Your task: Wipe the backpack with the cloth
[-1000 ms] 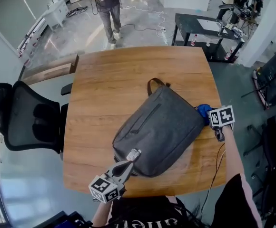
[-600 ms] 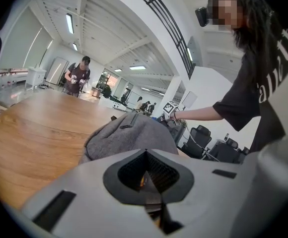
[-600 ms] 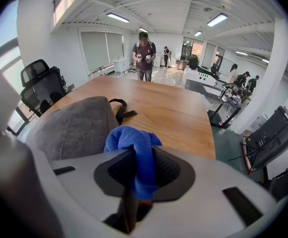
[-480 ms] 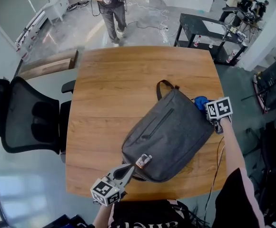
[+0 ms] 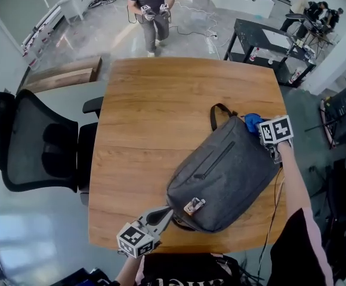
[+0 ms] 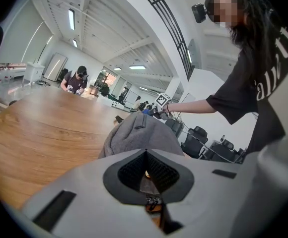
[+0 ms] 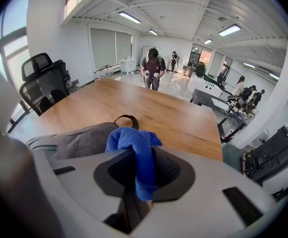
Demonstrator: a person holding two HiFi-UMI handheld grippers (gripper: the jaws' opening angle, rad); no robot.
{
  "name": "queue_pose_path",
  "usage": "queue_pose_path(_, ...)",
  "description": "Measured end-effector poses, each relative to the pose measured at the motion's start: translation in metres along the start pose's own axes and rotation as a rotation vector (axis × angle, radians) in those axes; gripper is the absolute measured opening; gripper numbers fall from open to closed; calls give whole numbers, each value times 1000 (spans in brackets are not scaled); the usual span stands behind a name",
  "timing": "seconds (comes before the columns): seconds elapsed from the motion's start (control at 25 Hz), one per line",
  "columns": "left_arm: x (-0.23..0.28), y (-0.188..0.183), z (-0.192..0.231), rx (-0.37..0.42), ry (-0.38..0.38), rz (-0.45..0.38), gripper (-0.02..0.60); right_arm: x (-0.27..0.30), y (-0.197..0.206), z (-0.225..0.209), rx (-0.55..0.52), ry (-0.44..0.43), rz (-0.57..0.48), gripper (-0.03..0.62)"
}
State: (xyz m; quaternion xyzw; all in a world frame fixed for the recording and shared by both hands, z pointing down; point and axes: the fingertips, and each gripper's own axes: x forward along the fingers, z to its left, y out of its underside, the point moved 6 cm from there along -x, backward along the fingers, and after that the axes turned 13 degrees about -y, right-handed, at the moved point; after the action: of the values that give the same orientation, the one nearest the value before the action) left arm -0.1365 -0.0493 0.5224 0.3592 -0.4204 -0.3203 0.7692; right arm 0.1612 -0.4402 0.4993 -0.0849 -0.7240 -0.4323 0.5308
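A grey backpack [image 5: 226,171] lies slantwise on the wooden table [image 5: 155,112], its carry loop [image 5: 218,111] pointing away from me. My left gripper [image 5: 170,212] is at the bag's near bottom end and is shut on a thin strap there, next to a small buckle [image 5: 194,206]. In the left gripper view the strap runs between the pads [image 6: 159,171], with the backpack [image 6: 139,133] just beyond. My right gripper [image 5: 267,143] is at the bag's top right corner, shut on a bunched blue cloth [image 5: 252,123]. The cloth [image 7: 134,143] hangs over the backpack [image 7: 79,138].
A black office chair [image 5: 30,142] stands left of the table. A person [image 5: 152,5] with grippers stands beyond the far edge. A wooden bench [image 5: 62,73] is at far left, and black tables [image 5: 262,40] are at far right. The table's right edge [image 5: 283,159] is close to the bag.
The backpack has slid right and toward the near edge, with the left gripper still on its bottom end. The right gripper and cloth stay at the bag's top corner.
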Motion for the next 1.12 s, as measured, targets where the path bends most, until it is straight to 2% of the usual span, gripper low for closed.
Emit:
queue_pose_path(0.44,-22,6,52,-26,-26,-18,-2,19,-50,33,-92,40,27,78)
queue_pose_path(0.64,-30,7,65,-25,-25,-24,-2,26,-66,53,-133,37,36,78)
queue_pose_path(0.84,-35,7,72,-31,-23,-29,-2,36,-77,73,-216,39,90,78)
queue_pose_path(1.12,-44,9,80,-38,-31,-43,-2,40,-75,110,-275,-18,126,78)
